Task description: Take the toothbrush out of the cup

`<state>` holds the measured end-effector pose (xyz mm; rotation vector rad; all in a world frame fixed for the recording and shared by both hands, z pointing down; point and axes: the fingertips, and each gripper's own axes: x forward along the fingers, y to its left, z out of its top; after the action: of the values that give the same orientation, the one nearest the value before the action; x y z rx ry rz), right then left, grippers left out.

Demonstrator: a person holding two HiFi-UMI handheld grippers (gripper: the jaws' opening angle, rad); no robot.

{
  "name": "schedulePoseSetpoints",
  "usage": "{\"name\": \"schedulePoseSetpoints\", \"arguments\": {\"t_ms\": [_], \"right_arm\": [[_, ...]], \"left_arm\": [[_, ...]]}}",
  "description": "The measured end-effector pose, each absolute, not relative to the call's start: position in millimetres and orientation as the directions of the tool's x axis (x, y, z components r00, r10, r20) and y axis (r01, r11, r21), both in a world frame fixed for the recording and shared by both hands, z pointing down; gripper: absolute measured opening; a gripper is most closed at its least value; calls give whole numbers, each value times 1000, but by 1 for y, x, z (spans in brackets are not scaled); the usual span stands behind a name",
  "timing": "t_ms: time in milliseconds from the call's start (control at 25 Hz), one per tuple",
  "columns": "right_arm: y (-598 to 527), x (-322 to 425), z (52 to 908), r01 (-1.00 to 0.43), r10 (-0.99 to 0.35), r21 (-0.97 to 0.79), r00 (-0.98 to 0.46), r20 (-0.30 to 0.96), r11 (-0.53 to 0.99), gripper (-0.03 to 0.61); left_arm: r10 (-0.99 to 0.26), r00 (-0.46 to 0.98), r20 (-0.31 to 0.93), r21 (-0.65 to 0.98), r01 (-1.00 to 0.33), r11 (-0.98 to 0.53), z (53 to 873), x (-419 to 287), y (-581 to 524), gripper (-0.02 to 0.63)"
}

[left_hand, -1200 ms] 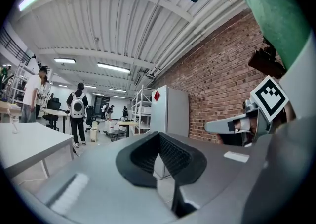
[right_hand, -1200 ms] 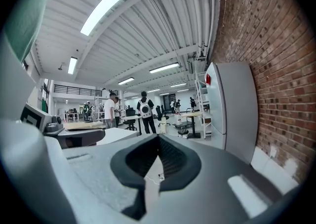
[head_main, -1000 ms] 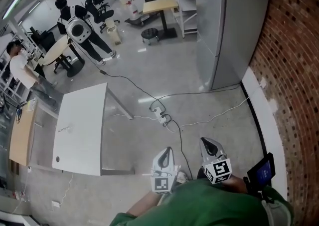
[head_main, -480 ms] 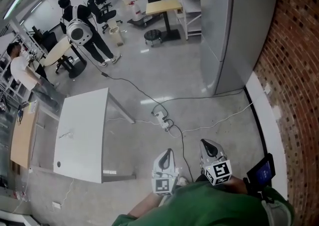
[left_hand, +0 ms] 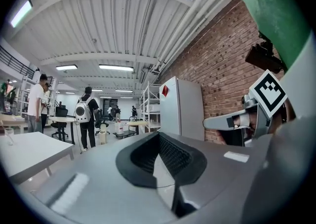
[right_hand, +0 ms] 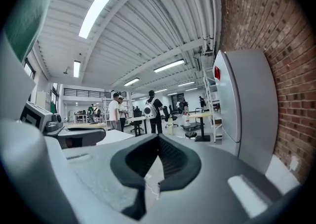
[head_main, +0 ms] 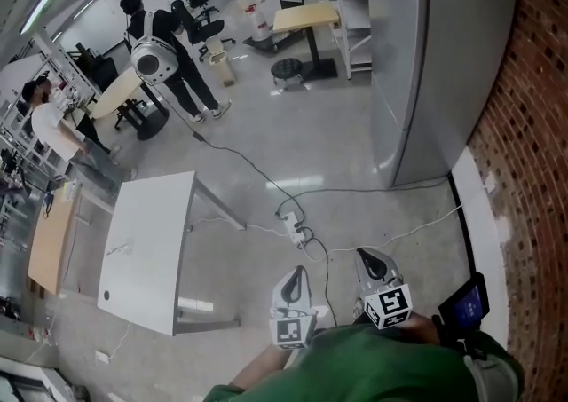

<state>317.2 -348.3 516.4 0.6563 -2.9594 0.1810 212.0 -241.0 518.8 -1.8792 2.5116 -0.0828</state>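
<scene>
No toothbrush shows clearly in any view. A small clear cup-like thing (left_hand: 7, 135) stands on the white table (head_main: 146, 240), too small to make out. My left gripper (head_main: 294, 276) and right gripper (head_main: 374, 260) are held side by side close to my green-sleeved body, above the bare floor and well right of the table. In the left gripper view the left gripper (left_hand: 159, 136) has its jaws together at the tips with nothing between them. The right gripper (right_hand: 158, 138) looks the same, shut and holding nothing.
A power strip (head_main: 294, 231) with cables lies on the floor just ahead of the grippers. A tall grey cabinet (head_main: 444, 63) stands against the brick wall (head_main: 532, 125) on the right. People (head_main: 169, 45), chairs and desks are at the far back left.
The head view has shifted a little, so the table and floor sit slightly lower and more to the right. Both grippers stay in the same place, still shut.
</scene>
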Motion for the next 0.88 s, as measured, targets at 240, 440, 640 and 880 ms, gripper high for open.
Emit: {"name": "schedulePoseSetpoints", "arguments": {"t_ms": [240,440,640,880], "right_arm": [[-390,314,522,-361,-346,-100,-928,140,927,0],[-411,294,529,-307,-287,-117,-945,158,944,0],[-411,262,535,-255,-234,-127,-959,163,959,0],[-406,214,543,-219,-196,-117,-964,181,969,0]], "left_arm": [[-931,-363,39,-43,-932,361,519,215,-273,5],[-901,-429,67,-44,-903,427,522,203,-283,5],[-874,-481,76,-46,-877,478,532,175,-280,5],[-853,-518,71,-30,-855,517,538,131,-270,5]]}}
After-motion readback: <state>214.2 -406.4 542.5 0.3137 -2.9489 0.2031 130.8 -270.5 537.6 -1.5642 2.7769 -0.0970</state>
